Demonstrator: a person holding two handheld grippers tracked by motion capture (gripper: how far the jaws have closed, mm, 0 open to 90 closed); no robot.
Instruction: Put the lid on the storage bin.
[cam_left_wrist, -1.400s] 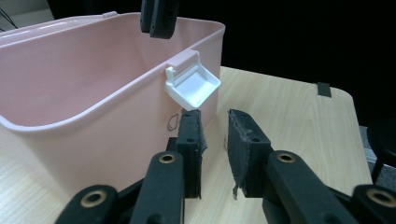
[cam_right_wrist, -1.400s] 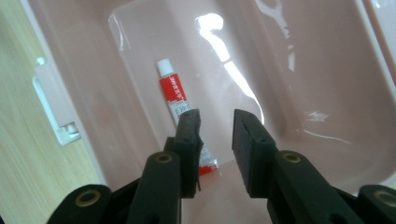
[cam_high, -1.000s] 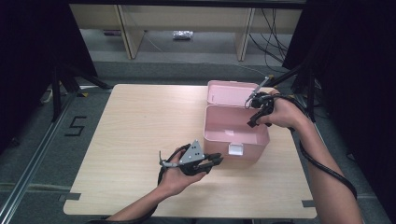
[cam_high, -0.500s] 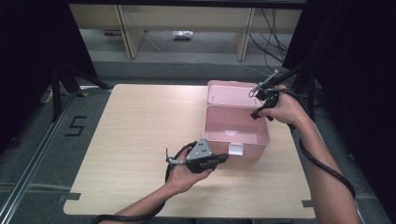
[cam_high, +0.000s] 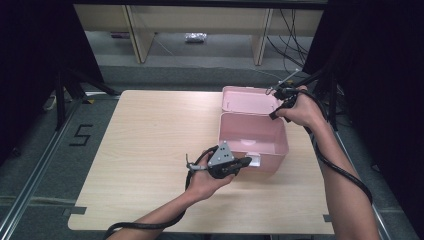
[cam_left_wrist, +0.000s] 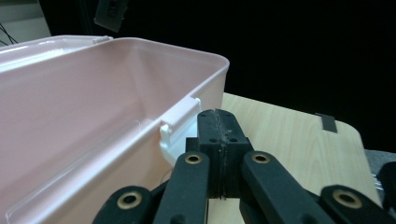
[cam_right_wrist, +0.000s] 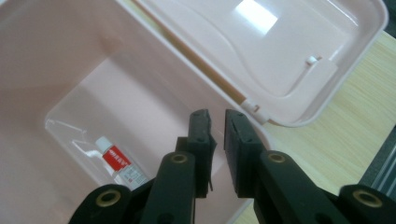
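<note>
Evidently, you kept the left gripper (cam_left_wrist: 218, 126) closed beside the open pink plastic box (cam_high: 252, 131)'s latch, bracing it; right gripper (cam_right_wrist: 215, 122)'s jaws, closing emptily, hovered over its interior.

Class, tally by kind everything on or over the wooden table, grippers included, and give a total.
Pink boxes with the lid open: 1
Small tubes inside the box: 1
Hand-held grippers: 2, the left gripper and the right gripper
Total: 4

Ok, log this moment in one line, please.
box: lid open | tube: inside box | left tongs: shut, at white latch | right tongs: closing, empty, over box
</note>
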